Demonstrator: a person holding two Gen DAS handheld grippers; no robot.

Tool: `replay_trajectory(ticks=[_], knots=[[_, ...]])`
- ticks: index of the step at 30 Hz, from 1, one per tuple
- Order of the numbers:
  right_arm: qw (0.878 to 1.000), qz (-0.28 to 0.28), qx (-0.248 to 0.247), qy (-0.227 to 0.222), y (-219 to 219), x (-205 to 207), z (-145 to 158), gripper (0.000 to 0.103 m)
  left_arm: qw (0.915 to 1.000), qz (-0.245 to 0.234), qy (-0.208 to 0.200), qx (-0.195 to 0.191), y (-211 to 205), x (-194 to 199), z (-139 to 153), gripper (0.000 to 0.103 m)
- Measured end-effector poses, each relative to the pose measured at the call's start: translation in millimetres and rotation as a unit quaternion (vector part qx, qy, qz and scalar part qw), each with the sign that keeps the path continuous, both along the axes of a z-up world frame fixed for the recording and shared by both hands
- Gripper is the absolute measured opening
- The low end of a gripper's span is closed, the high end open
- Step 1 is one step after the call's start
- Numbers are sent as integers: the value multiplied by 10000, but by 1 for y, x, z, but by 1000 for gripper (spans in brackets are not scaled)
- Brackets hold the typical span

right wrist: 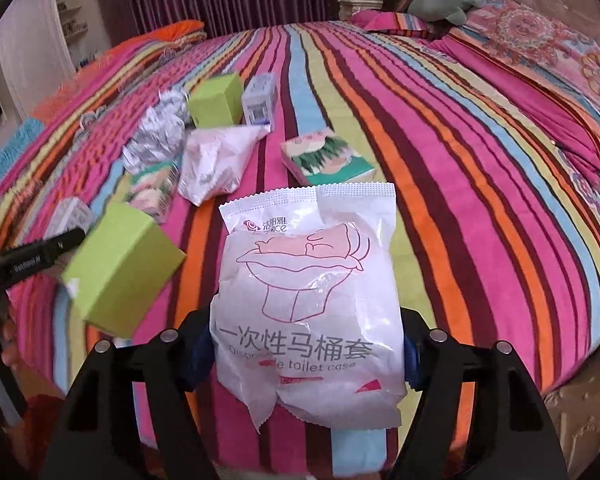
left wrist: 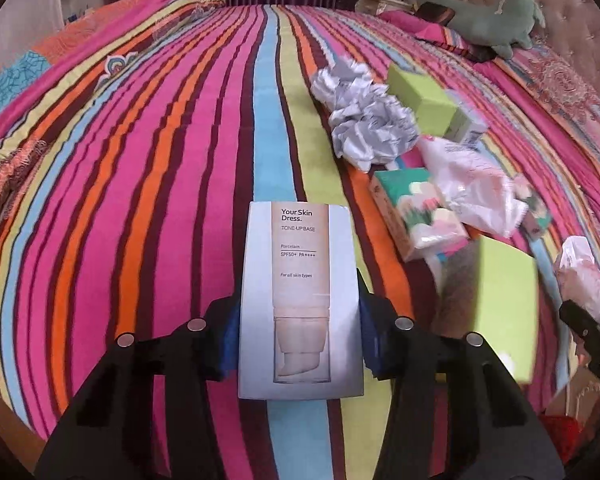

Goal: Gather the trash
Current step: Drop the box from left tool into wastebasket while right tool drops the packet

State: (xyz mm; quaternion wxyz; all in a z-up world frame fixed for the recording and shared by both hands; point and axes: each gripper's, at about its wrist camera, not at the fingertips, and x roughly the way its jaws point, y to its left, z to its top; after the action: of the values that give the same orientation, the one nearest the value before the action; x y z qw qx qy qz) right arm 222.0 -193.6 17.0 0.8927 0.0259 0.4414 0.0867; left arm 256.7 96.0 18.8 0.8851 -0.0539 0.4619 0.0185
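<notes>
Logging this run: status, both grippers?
Left gripper shut on skincare box. Right gripper shut on toilet-cover packet. More trash on bed. Nothing blocking.

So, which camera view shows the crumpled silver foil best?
The left wrist view. There the crumpled silver foil lies large and sharp on the striped bedspread, right of centre, with its folds clear. In the right wrist view the foil is smaller, off to the left and blurred, beside a green box.

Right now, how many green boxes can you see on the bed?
2. One green box sits far back beside the crumpled foil. The other green box is near, looking blurred. More may hide under the other trash.
</notes>
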Motion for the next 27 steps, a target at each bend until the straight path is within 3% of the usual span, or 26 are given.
replay_trajectory(ticks=[6, 11, 15, 18, 27], knots=[[9993, 73, 359, -21, -8, -43, 19, 67, 9994, -214, -197, -161, -3, -60, 21, 47], [9960, 160, 802, 350, -11, -92, 7, 67, 9982, -453, -74, -394, -18, -131, 16, 47], [9929, 127, 858, 816, -8, -127, -19, 67, 9953, -659, 376, -596, -41, -177, -16, 47], [9832, -70, 1209, 1368, -8, -144, -51, 67, 9908, -772, 776, -795, -60, -197, -44, 47], [9483, -234, 1488, 2793, 4, -157, -114, 67, 9709, -1318, 1958, -404, -117, -211, -113, 47]])
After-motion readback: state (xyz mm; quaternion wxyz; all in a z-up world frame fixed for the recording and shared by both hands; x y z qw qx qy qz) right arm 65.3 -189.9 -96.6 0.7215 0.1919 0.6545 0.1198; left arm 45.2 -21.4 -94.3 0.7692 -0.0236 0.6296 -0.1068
